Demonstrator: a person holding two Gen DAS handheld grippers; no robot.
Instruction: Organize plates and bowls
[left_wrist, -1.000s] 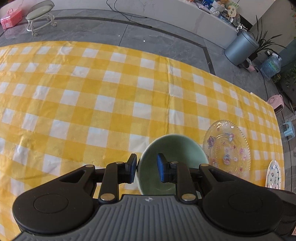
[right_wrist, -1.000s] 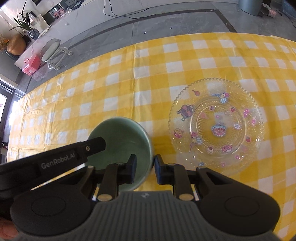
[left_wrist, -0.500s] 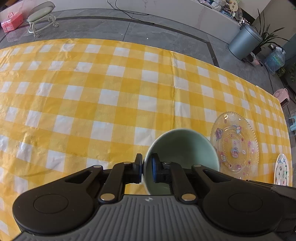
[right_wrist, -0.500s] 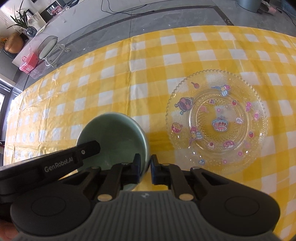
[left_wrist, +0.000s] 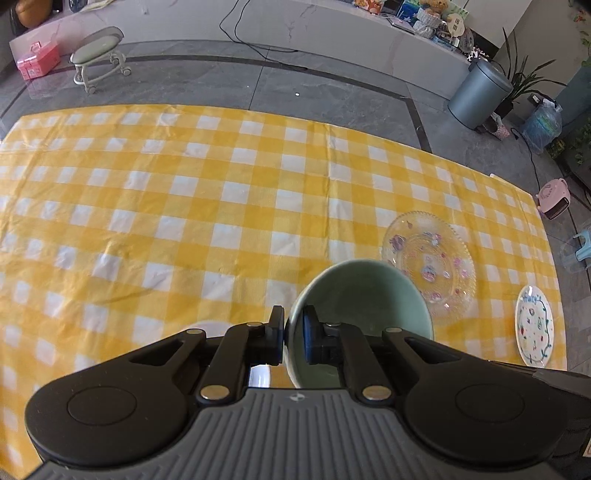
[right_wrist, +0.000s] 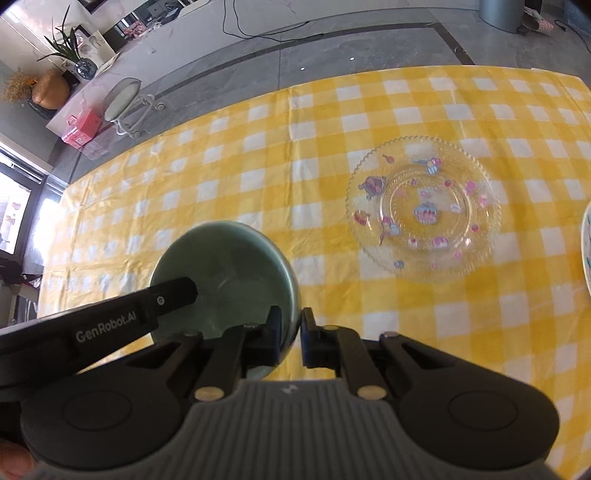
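Note:
A pale green bowl (left_wrist: 360, 295) is held up above the yellow checked tablecloth (left_wrist: 184, 206). My left gripper (left_wrist: 293, 341) is shut on its left rim. My right gripper (right_wrist: 290, 338) is shut on its right rim; the bowl (right_wrist: 229, 266) shows there too, with the left gripper's finger reaching over it. A clear glass plate with cartoon prints (left_wrist: 430, 258) lies to the right of the bowl, also in the right wrist view (right_wrist: 423, 208). A small white painted plate (left_wrist: 535, 326) lies at the table's right edge.
The table's far edge runs along a grey tiled floor. A stool (left_wrist: 99, 55), a pink box (left_wrist: 38, 62) and a grey bin (left_wrist: 478, 94) stand on the floor beyond. A white object (left_wrist: 258, 374) shows under the left gripper.
Both grippers closed on the bowl's rim from open and lifted it off the cloth. The table now looks farther away.

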